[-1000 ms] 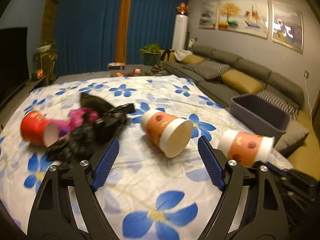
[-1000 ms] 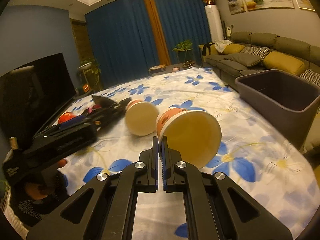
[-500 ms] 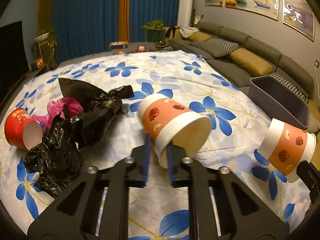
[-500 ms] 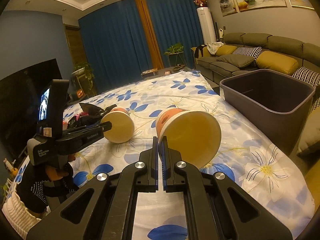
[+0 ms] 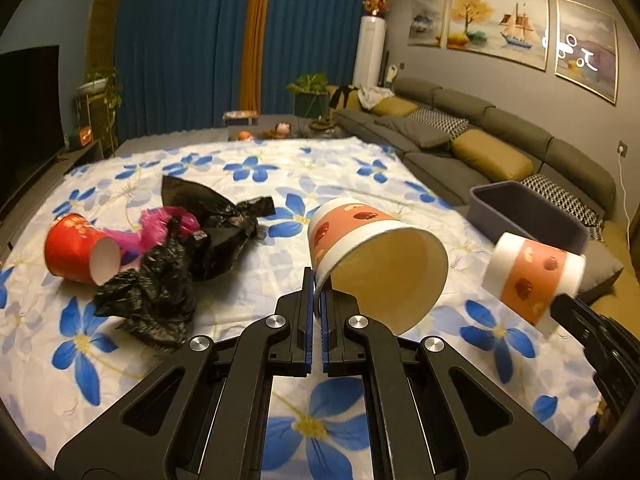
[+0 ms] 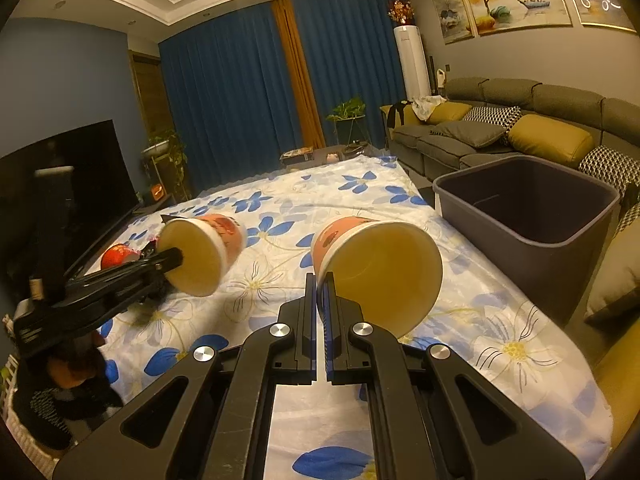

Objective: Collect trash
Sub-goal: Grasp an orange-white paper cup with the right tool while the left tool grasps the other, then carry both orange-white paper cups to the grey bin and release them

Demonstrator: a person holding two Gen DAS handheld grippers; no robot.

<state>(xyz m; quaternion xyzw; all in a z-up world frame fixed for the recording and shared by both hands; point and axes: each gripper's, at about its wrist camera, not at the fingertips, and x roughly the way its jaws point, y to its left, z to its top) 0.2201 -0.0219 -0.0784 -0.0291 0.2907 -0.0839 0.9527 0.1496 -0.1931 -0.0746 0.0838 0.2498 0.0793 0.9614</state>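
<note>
My left gripper [image 5: 317, 280] is shut on the rim of an orange paper cup [image 5: 376, 256] and holds it above the flowered cloth [image 5: 120, 380]. My right gripper [image 6: 320, 284] is shut on the rim of a second orange paper cup [image 6: 376, 264], also lifted. Each cup shows in the other view: the right one [image 5: 534, 274] in the left wrist view, the left one [image 6: 200, 252] in the right wrist view. A red cup [image 5: 80, 248] lies on its side at left, next to crumpled black bags [image 5: 180, 276] and a pink bag [image 5: 168, 220].
A grey bin [image 6: 528, 208] stands open beside the table's right edge, in front of the grey sofa [image 6: 540, 128]. It also shows in the left wrist view [image 5: 524, 216]. A television [image 6: 68, 184] stands to the left. Blue curtains [image 5: 192, 48] hang behind.
My left gripper has shut on the rim of the orange cup and lifted it off the cloth. My right gripper has carried its cup up and toward the bin.
</note>
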